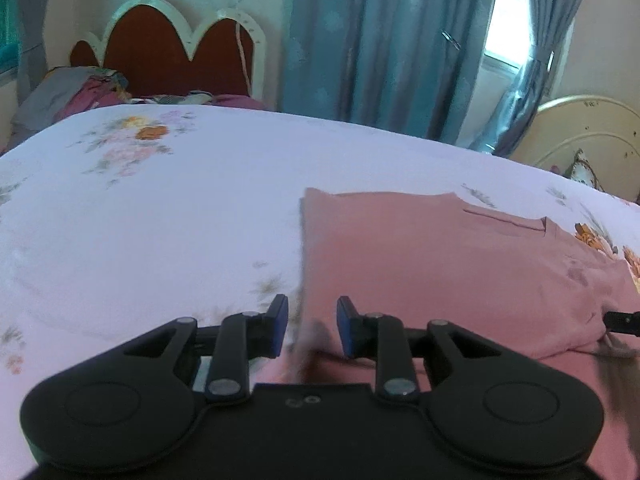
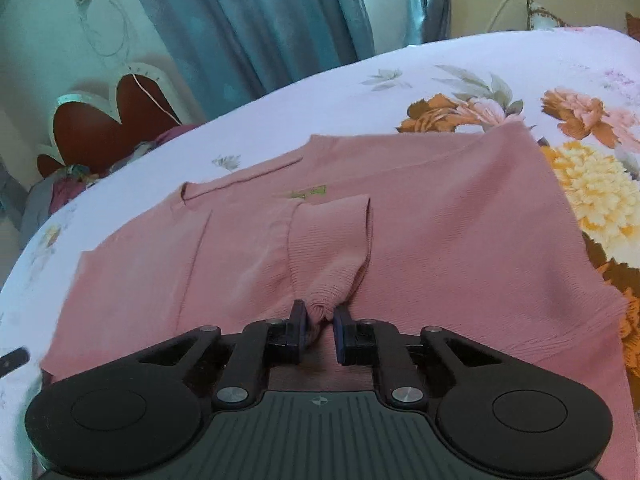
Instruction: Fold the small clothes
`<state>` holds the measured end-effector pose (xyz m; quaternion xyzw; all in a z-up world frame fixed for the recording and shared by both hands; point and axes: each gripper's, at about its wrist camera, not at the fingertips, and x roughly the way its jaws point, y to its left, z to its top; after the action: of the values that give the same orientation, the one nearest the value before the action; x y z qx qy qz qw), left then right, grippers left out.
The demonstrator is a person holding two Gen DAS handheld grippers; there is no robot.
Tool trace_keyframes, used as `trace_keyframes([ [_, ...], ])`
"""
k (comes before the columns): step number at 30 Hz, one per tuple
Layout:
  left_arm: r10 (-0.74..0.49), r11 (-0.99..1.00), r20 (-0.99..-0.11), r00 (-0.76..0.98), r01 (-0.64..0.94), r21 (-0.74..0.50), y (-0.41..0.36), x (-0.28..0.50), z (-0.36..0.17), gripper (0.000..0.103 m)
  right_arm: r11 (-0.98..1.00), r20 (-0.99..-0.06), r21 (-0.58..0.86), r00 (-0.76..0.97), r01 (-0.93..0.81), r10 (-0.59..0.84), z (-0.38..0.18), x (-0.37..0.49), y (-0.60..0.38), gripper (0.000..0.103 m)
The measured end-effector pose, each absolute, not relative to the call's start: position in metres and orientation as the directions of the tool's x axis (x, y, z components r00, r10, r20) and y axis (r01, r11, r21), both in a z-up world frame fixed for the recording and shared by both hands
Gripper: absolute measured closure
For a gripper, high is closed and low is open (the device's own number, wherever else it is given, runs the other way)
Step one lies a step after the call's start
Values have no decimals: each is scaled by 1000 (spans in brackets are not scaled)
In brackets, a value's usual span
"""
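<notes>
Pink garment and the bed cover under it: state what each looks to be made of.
Pink garment: a soft knit, probably cotton or a blend, matte; fine ribbing shows on the folded sleeve cuff near the right gripper.
Bed cover: thin woven printed fabric, likely cotton or polyester, smooth with a slight sheen; the flat floral print and shallow creases suggest it.

I am working over a bed (image 2: 304, 92) covered by a pale lilac floral bedsheet (image 1: 168, 216), with big orange and cream blooms at the right of my right view. A pink knit sweater (image 2: 440, 232) lies spread flat on it, mid-frame. At upper left, by the scalloped headboard (image 1: 168, 44), lies what looks like bundled bedding (image 1: 80, 88).
</notes>
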<state>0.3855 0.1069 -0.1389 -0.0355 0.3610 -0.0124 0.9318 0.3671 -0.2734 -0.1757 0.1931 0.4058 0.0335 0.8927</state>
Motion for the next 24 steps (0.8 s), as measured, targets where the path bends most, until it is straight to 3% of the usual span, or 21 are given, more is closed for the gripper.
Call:
trace_keyframes([
  [5,-62,998,-704,707,28,-60,87,416,-156,77,945,-757,306,631,114,169,-185,359,-278,90],
  [9,-57,997,-721,690,-1,-79,89,431,-160,74,936,-711,334,682,116,169,-170,354,-288,85],
  [10,-50,997,-718,694,-9,-78,90,436,-159,70,935,-692,334,704,116,159,-165,354,-290,65],
  [11,-45,997,-716,696,-14,-77,90,442,-159,68,934,-678,337,718,116,156,-162,356,-292,39],
  [12,-44,997,-715,698,-19,-79,91,447,-158,65,934,-673,339,723,114,155,-160,360,-293,32],
  [15,-39,995,-717,696,-39,-92,94,465,-161,56,928,-675,354,719,117,167,-162,379,-292,32],
  [22,-33,991,-734,679,-71,-111,102,497,-179,57,928,-715,348,679,137,168,-183,421,-283,32],
  [24,-40,990,-723,690,-72,-124,104,500,-181,63,931,-723,345,668,123,179,-187,425,-277,56],
])
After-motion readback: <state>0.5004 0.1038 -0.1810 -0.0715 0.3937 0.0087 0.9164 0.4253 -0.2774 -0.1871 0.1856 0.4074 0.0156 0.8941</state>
